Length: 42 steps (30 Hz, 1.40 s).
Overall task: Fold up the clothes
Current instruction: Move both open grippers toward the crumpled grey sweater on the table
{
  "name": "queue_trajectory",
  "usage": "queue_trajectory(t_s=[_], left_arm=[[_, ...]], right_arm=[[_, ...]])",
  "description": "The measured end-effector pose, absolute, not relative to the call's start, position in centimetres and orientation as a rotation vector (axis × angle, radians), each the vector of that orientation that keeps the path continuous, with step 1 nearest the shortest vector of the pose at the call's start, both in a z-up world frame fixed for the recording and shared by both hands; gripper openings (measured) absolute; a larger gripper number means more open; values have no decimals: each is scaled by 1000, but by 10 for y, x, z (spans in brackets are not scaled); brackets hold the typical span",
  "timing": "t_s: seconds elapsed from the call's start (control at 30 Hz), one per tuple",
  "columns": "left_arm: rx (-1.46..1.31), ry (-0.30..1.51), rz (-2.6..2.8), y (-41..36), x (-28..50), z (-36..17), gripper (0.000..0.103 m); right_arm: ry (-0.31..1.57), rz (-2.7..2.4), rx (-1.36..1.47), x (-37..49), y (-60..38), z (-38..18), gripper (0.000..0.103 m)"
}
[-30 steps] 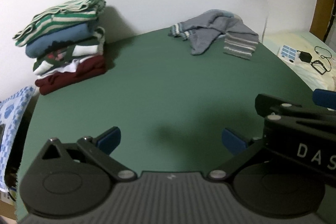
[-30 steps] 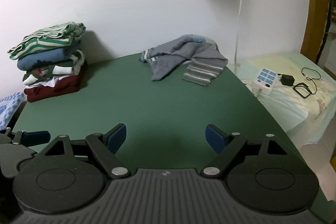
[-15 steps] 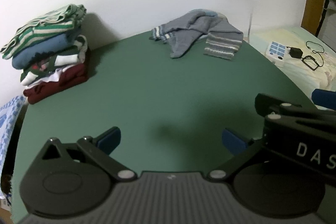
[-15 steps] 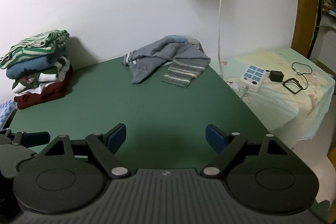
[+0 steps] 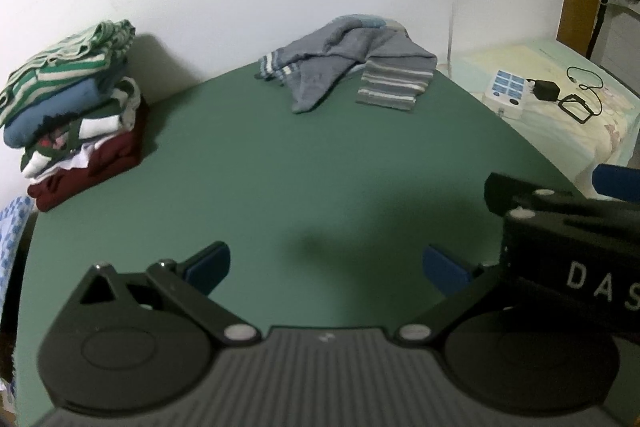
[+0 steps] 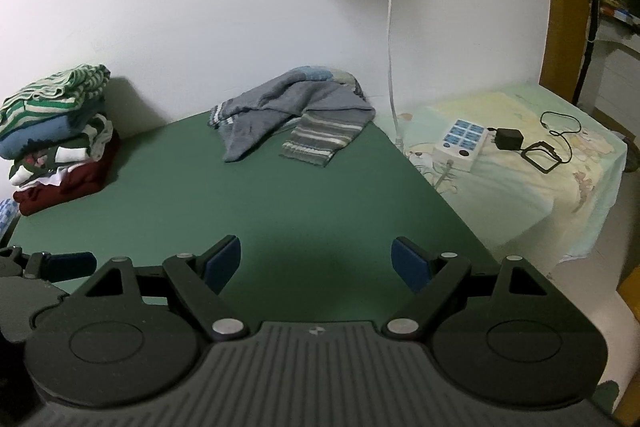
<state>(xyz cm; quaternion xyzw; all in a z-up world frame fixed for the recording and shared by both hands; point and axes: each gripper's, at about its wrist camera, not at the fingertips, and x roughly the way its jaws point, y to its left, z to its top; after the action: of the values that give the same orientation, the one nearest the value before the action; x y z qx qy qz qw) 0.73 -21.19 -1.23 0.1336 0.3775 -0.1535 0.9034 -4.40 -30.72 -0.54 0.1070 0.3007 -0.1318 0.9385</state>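
Left tool (image 5: 326, 265) spread, empty; right tool (image 6: 316, 261) spread, empty, body lettered "DAS"; grey sweater (image 6: 292, 111) unfolded.

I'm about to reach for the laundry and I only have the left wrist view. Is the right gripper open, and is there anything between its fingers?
Observer: The right gripper is open, with nothing between its blue pads.
Operator: What lies between it and the crumpled grey knitted sweater with striped cuffs?
Observer: Only bare surface of the green table.
Operator: Where is the table's right edge from there?
Observer: It passes just outside the right finger. Beyond it, a pale printed cloth hangs over a side stand towards the floor.
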Motion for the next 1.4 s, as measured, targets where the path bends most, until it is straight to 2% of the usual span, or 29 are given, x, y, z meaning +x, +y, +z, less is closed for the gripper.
queue_trajectory(t_s=[0.33,0.93,1.4], left_arm=[[263,787,-318,-217,8,-11,103],[220,707,-261,-217,24,23,103],[227,756,-229,-209,57,-5,103]], right_arm=[[613,-266,212,-42,-315,-5,85],[521,-246,206,-28,-321,22,85],[566,-188,184,4,-322,7,85]])
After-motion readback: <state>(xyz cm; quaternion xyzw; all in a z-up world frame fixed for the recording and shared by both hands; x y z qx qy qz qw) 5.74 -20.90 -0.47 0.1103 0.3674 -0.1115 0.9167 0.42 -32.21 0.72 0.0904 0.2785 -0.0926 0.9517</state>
